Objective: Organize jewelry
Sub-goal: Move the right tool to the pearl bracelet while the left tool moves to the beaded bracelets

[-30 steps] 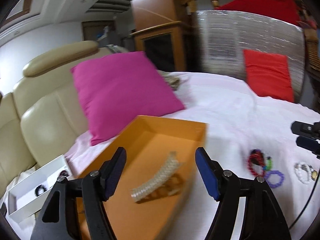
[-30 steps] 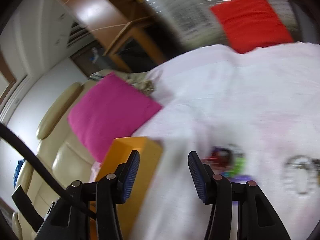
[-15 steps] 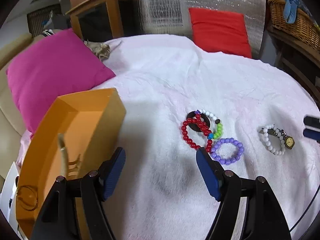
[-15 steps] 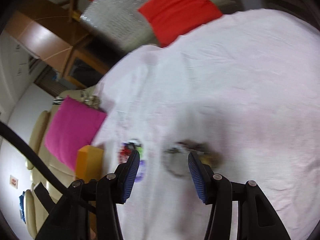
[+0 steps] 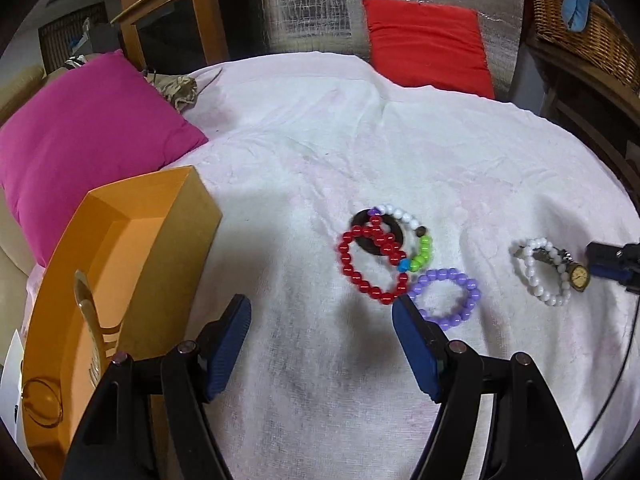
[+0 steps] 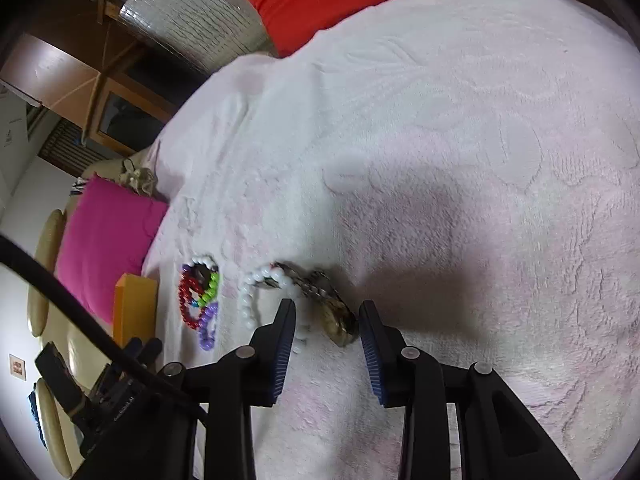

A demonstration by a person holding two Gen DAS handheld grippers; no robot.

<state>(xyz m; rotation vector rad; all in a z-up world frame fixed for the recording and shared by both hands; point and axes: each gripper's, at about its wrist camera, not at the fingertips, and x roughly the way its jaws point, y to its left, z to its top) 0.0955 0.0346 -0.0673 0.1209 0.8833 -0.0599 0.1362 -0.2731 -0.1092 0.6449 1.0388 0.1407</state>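
Towel: a pale pink-white towel (image 5: 360, 152) spreads over the whole surface, and here it's our landmark for everything else.
Magenta cushion: sitting at the towel's far-left edge (image 5: 80, 136), plump and undisturbed.
Red cushion: propped at the towel's far edge (image 5: 428, 44), against a silvery quilted backing.
Orange box: open-topped, on the towel's left side (image 5: 120, 280), just below the magenta cushion; a pale hair clip and a thin clear bangle show inside it.
Left gripper: hovering over the towel's near middle (image 5: 322, 344), blue pads spread wide and nothing between them; one pad tip sits just in front of the purple bracelet.
Right gripper: down low over the towel's right side (image 6: 327, 344), jaws closing in, and the wristwatch lies right between the pads, though they don't press on it yet.
Red bead bracelet: mid-towel (image 5: 372, 264), overlapping a dark ring and a white-and-green bead bracelet (image 5: 416, 240).
White bead bracelet: on the towel's right side (image 6: 256, 296), tangled with the watch band.
Purple bead bracelet: mid-towel (image 5: 448, 296), touching the red one.
Wristwatch: metal band, gold-toned face (image 6: 340, 322), on the towel between the right gripper's fingers.
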